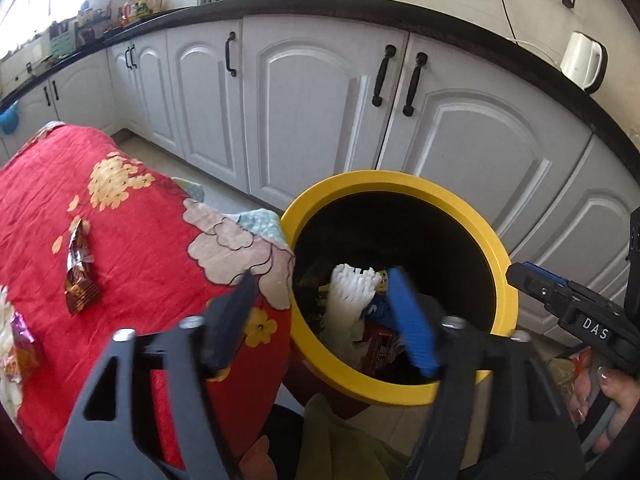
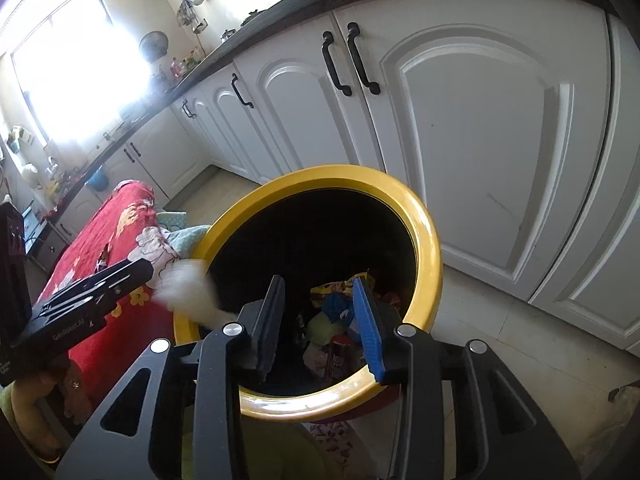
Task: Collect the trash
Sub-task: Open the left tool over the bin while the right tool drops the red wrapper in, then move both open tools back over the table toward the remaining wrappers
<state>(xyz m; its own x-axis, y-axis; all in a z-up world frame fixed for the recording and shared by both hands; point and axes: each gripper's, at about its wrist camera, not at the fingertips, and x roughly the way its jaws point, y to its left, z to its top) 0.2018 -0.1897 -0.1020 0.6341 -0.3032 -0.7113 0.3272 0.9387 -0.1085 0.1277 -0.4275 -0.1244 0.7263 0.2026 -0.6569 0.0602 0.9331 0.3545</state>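
The bin (image 1: pixel 505 264) had a yellow rim around a black interior. Inside the bin, a white ribbed item (image 1: pixel 348 300) lay among wrappers (image 2: pixel 340 312) in yellow, blue, red and pale green. Just beside the bin, the cloth (image 1: pixel 132 216) was red with a pattern of cream and pale pink flowers and a teal dotted edge. On the cloth, well apart from the bin, lay a brown wrapper (image 1: pixel 80 268) with silver edges. Behind the bin, the cabinet doors (image 1: pixel 312 96) were white with black handles under a black countertop (image 1: pixel 360 10). Each gripper carried one black finger (image 2: pixel 270 320) and one blue finger (image 2: pixel 370 328).
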